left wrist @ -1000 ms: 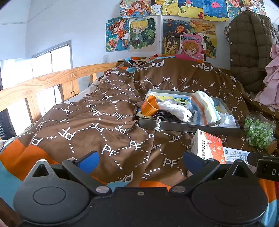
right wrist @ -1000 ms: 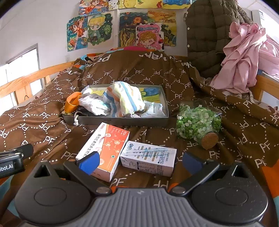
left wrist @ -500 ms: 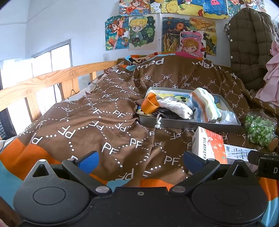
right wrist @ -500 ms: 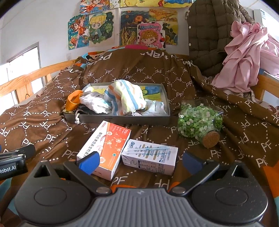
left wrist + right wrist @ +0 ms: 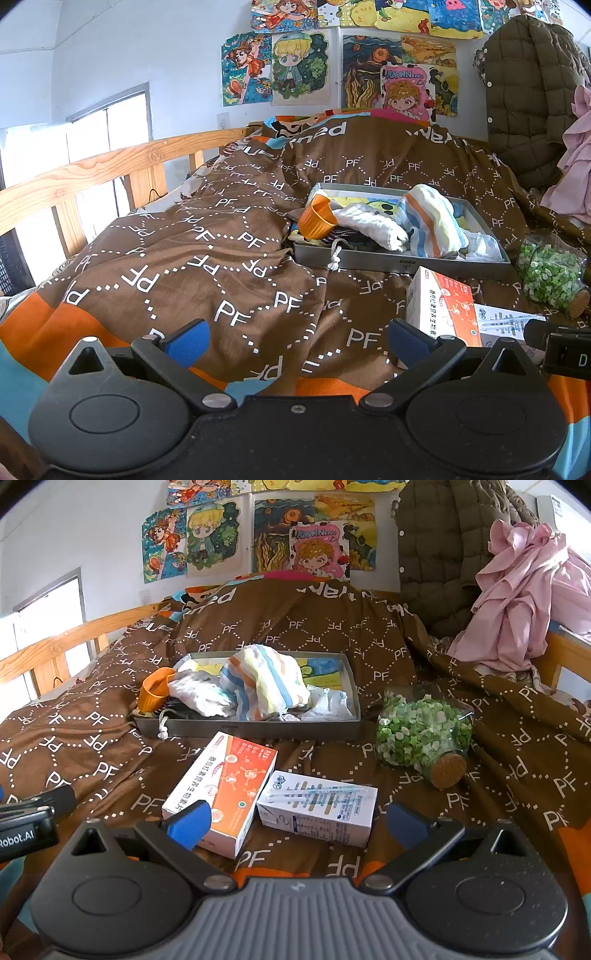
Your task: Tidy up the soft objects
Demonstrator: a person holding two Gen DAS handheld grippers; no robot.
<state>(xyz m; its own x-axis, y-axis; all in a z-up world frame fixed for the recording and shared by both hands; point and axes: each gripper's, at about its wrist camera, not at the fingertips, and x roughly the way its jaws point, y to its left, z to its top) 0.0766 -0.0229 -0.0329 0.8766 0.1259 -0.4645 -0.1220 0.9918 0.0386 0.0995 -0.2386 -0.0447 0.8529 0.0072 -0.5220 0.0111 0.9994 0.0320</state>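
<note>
A grey tray (image 5: 258, 732) (image 5: 402, 263) lies on the brown bedspread, holding a striped cloth (image 5: 266, 685) (image 5: 430, 218), a white cloth (image 5: 201, 694) (image 5: 369, 225), an orange cup (image 5: 151, 694) (image 5: 317, 221) and other soft pieces. In front of it lie an orange-and-white box (image 5: 221, 790) (image 5: 447, 306) and a white box (image 5: 317, 808). My right gripper (image 5: 295, 823) hovers open just before these boxes. Over bare bedspread to the left, my left gripper (image 5: 297, 343) is open and holds nothing.
A corked glass jar of green and white bits (image 5: 424, 734) (image 5: 550, 273) lies on its side right of the tray. A wooden bed rail (image 5: 92, 173) runs along the left. A padded brown coat (image 5: 443, 554) and pink clothing (image 5: 517, 590) hang at the back right.
Both views have crept slightly forward and down toward the tray and boxes. Both grippers stay open and nothing on the bed has moved.
</note>
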